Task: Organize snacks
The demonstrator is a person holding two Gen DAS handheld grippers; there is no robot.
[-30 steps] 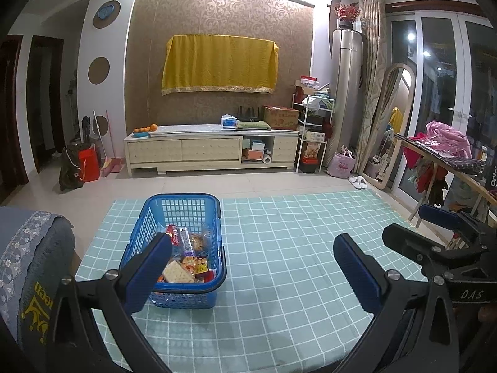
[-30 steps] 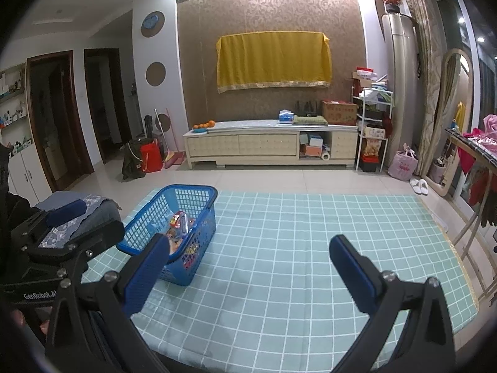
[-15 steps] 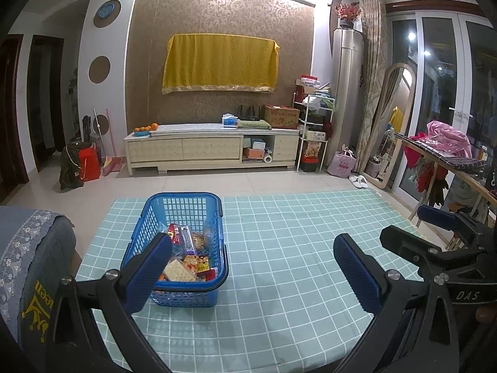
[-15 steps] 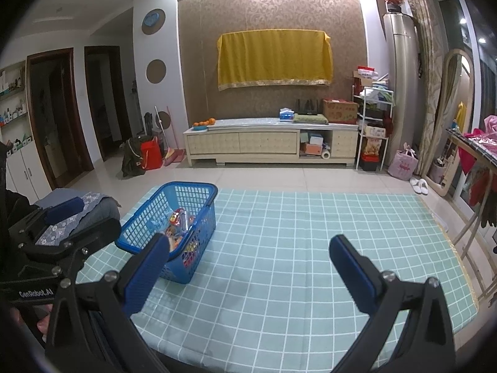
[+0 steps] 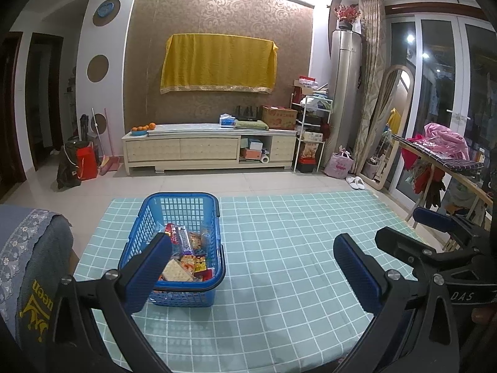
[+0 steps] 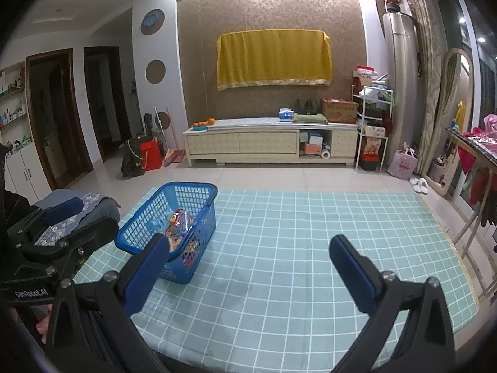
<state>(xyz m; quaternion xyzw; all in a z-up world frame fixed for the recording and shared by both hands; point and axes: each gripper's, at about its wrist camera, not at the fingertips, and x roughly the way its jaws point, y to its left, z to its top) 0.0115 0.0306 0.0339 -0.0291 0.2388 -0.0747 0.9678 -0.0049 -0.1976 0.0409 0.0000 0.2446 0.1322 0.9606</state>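
Blue plastic basket (image 5: 174, 248) stands on the checked green tablecloth (image 5: 279, 248), toward its left side, with the snack packets (image 5: 186, 258) heaped inside it; none shows loose on the cloth. Both the left gripper (image 5: 253, 267) and the right gripper (image 6: 248, 267) hang above the near edge with jaws spread wide, gripping nothing. This fits either snacks waiting to be sorted out of the basket or snacks already gathered into it; which step is in hand cannot be told.
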